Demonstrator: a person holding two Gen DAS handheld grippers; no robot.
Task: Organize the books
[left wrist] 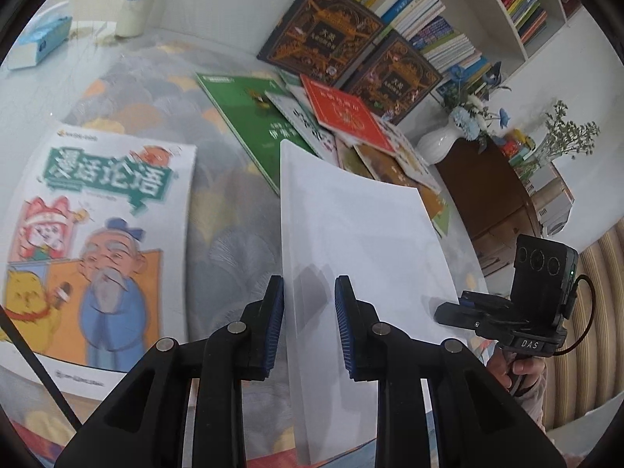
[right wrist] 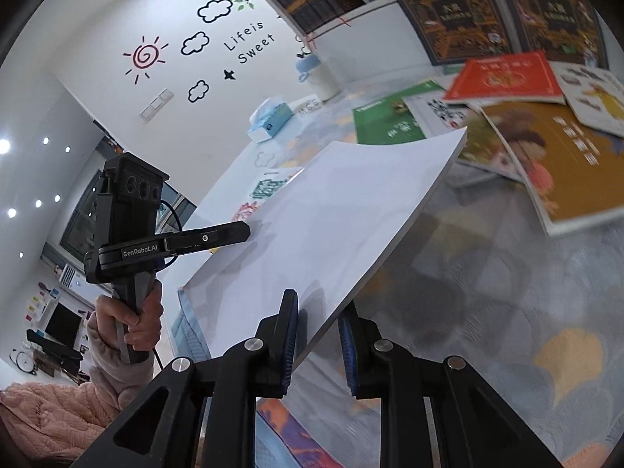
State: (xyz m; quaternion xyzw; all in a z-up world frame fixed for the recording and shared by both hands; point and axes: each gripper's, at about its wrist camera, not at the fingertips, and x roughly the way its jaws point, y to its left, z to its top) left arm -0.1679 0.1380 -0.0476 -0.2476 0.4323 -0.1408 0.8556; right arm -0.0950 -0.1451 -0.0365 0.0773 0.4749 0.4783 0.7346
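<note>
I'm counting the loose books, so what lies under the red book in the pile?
The red book rests on overlapping books: a green one, a white illustrated one and a mustard-yellow one peek out around it. Anything wholly beneath it is covered.

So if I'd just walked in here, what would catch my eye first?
Probably the white book lifted off the table, clamped on its near edge by the left gripper and the right gripper at once. Next, the cartoon book of a bearded old man lying flat to its left, and the loose pile beyond with the red book on top, in front of two dark ornate books leaning on the shelves.
</note>
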